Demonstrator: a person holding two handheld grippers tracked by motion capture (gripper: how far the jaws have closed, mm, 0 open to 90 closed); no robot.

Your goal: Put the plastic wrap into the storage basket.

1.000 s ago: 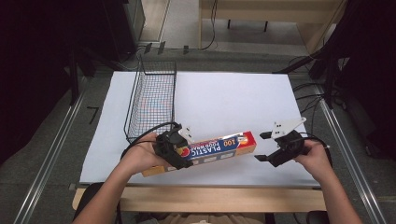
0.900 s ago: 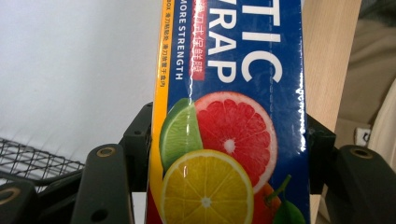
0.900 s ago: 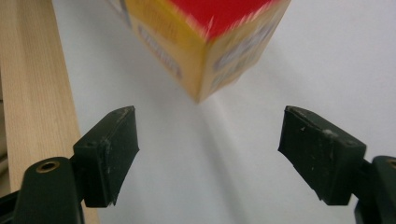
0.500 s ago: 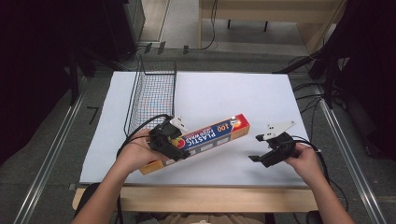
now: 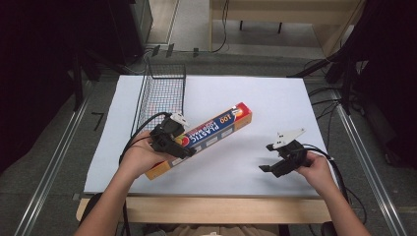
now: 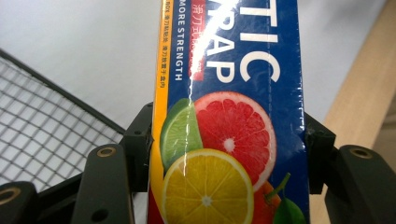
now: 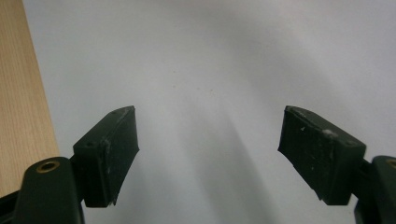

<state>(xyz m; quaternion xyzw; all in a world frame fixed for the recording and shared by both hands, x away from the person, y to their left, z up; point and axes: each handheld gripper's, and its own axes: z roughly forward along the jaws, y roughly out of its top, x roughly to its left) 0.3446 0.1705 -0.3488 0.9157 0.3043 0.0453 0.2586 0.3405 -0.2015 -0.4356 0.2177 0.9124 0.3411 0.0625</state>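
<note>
So the left gripper has its jaws clamped across the width of the plastic wrap box, near the fruit-picture end; in the left gripper view you can see both pads pressed flat against the sides of the box. The box sits tilted over the white sheet on the desk, far end pointing up and away, just right of the wire basket, and it looks lifted rather than resting, though I can't tell for sure whether the low end touches. The right gripper is well apart on the other side, jaws spread wide with nothing between them, just hovering over bare sheet. My read: this is the carry step, with the box on its way to the basket. The next move probably calls for swinging the long box round so it lines up with the narrow basket opening, then lowering it in without catching the rim. The free gripper could steady the far end if it wobbles.
</note>
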